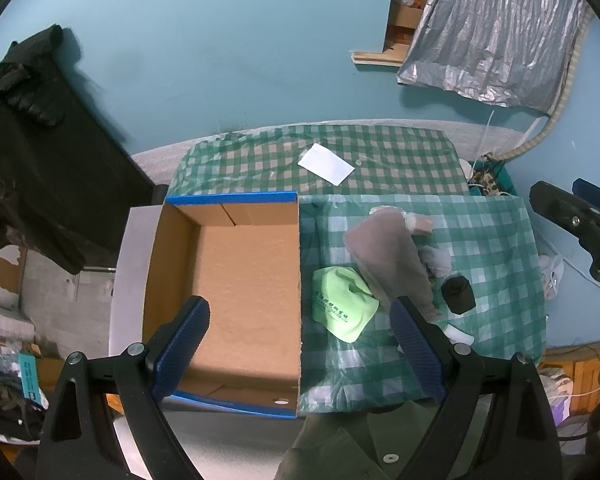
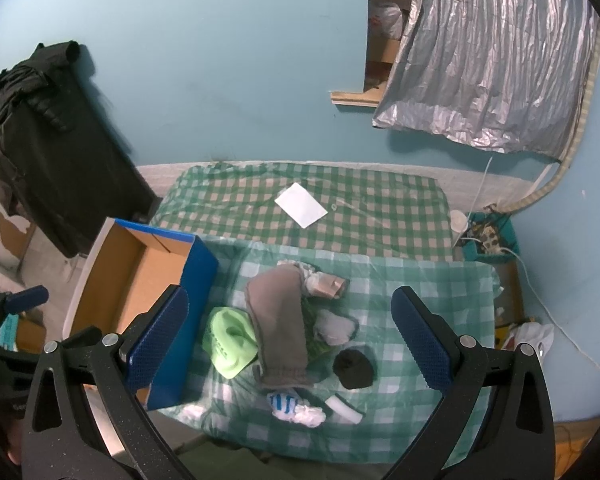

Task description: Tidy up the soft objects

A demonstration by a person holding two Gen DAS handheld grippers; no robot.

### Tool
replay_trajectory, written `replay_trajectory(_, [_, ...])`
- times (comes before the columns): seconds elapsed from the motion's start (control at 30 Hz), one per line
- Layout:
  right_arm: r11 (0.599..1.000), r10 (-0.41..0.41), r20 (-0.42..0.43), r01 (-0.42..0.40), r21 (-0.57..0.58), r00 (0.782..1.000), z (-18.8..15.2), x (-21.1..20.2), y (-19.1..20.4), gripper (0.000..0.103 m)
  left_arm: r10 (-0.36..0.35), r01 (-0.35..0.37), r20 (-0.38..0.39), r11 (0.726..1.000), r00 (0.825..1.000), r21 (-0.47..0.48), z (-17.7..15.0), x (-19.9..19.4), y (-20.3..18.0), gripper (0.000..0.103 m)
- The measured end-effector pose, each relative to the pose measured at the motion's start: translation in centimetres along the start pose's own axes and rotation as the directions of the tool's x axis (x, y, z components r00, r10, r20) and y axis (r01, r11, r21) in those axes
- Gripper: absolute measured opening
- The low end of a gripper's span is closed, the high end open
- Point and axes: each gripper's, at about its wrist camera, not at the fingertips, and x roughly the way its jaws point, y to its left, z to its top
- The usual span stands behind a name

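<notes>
An empty cardboard box (image 1: 240, 276) with blue outer walls (image 2: 198, 280) lies on the left of a green checked cloth. A pile of soft things lies to its right: a lime-green cloth (image 1: 342, 304) (image 2: 228, 338), a long brown sock (image 1: 388, 258) (image 2: 278, 328), a grey sock (image 2: 334, 326), a black rolled sock (image 1: 458, 294) (image 2: 354, 368), a blue-and-white striped sock (image 2: 290, 404) and a white piece (image 2: 342, 408). My left gripper (image 1: 300, 340) hangs open above the box's right wall. My right gripper (image 2: 290, 336) hangs open above the pile, holding nothing.
A white card (image 1: 326, 164) (image 2: 301, 204) lies on the far checked cloth. Black clothes (image 1: 40, 152) hang at the left against the blue wall. A silver foil sheet (image 2: 488, 56) hangs at the upper right. Cables and a bag (image 2: 528, 336) lie off the right edge.
</notes>
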Motion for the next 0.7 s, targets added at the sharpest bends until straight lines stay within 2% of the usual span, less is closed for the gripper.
replay_trajectory(0.7, [1.000,0.001,-0.006,-0.001,0.020,1.000,-0.1,-0.5,-1.3,0.101,0.011,-0.011,0.006,1.000,1.000,0.013,0.7,-0.4,-1.7,0.093])
